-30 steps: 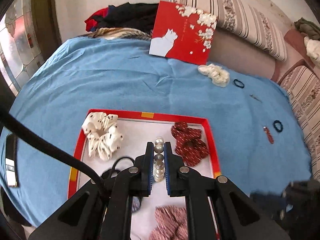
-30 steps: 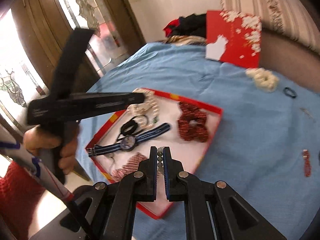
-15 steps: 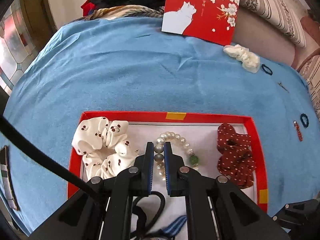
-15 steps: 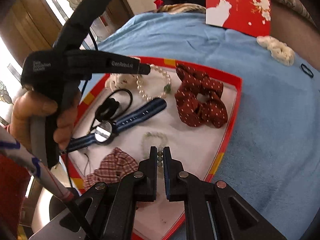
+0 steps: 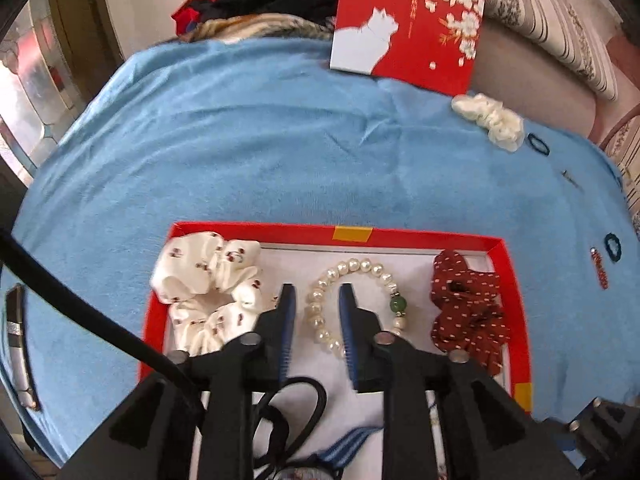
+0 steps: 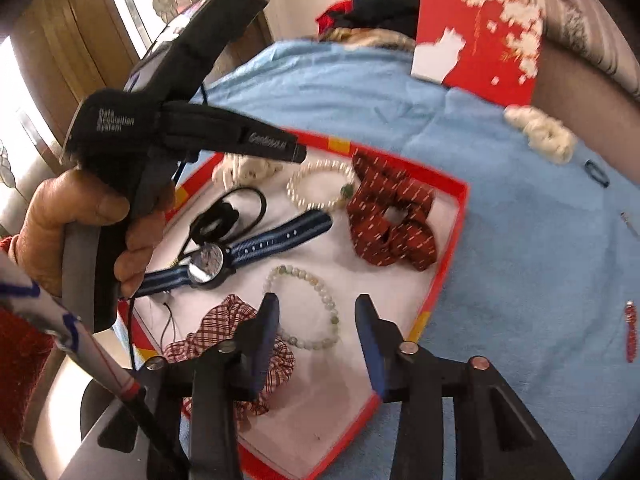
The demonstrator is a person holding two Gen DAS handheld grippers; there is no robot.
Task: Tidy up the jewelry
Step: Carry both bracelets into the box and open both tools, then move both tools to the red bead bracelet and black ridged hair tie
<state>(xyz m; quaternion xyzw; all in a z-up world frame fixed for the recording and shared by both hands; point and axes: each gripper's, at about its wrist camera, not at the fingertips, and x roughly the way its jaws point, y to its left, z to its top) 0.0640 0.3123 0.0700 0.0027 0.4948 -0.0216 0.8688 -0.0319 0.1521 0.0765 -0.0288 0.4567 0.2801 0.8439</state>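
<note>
A red-rimmed tray [image 5: 420, 235] with a white floor lies on the blue cloth. A white pearl bracelet [image 5: 352, 268] with a green bead lies in its far middle, also in the right wrist view [image 6: 316, 168]. My left gripper [image 5: 317, 294] is open just above it, jaws straddling its left side. A pale jade bead bracelet [image 6: 320, 284] lies on the tray floor near the front. My right gripper [image 6: 316, 308] is open around it, empty.
In the tray: a white cherry scrunchie [image 5: 208, 280], dark red dotted scrunchie [image 5: 468, 308], blue-strap watch [image 6: 256, 246], black hair tie [image 6: 224, 216], plaid scrunchie [image 6: 228, 328]. On the cloth: a cream scrunchie [image 5: 490, 120], small hair ties [image 5: 538, 145], a red clip [image 5: 600, 270]. A red card [image 5: 412, 28] stands behind.
Both grippers have opened and let go of their bracelets. The pearl bracelet and the jade bracelet now lie on the tray floor.
</note>
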